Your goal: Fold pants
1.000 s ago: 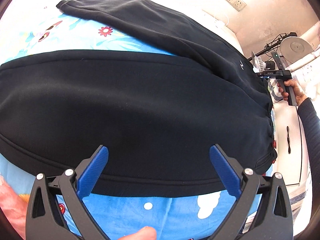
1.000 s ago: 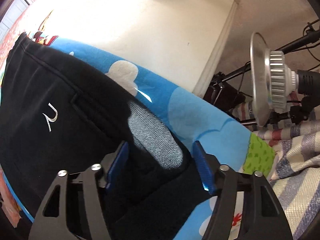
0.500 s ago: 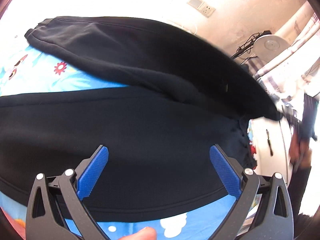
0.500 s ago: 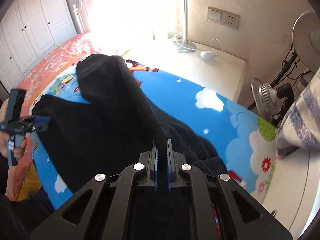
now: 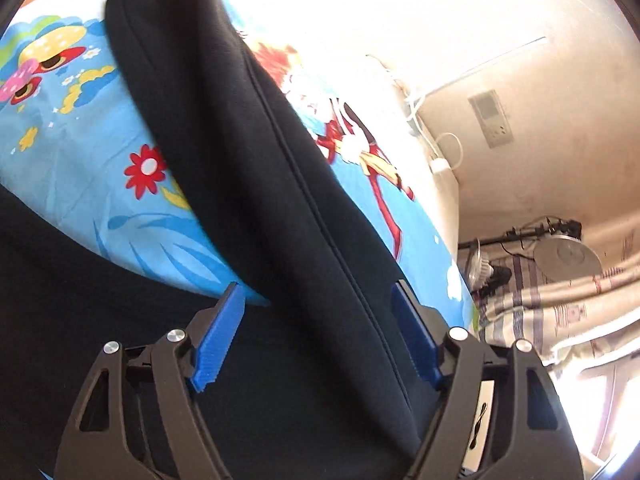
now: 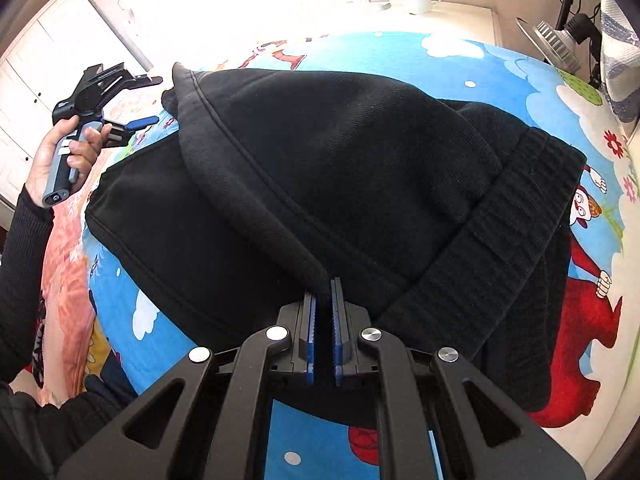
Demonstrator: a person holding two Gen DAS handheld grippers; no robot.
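Black pants (image 6: 340, 168) lie on a bed with a blue cartoon sheet (image 6: 520, 80). My right gripper (image 6: 322, 296) is shut on a fold of the pants' edge close to the ribbed waistband (image 6: 500, 240), and holds one leg draped over the other. A hand (image 6: 68, 156) holds my left gripper (image 6: 150, 100) beyond the cuff end at the far left, clear of the cloth. In the left wrist view a pant leg (image 5: 280, 200) runs diagonally between the blue pads of the left gripper (image 5: 316, 336). Its jaws are closing, and the pads do not press the cloth.
A white bedside table (image 6: 452, 16) with a cable stands past the bed's far edge. A silver lamp reflector on a stand (image 6: 552, 44) and a striped blanket (image 5: 540, 312) are at the right. White wardrobe doors (image 6: 36, 68) and an orange quilt (image 6: 64, 264) are at the left.
My right gripper closed on the fabric by the waistband and carried it across, laying one leg over the other. My left gripper swung toward the far leg, rolled, and its jaws narrowed.
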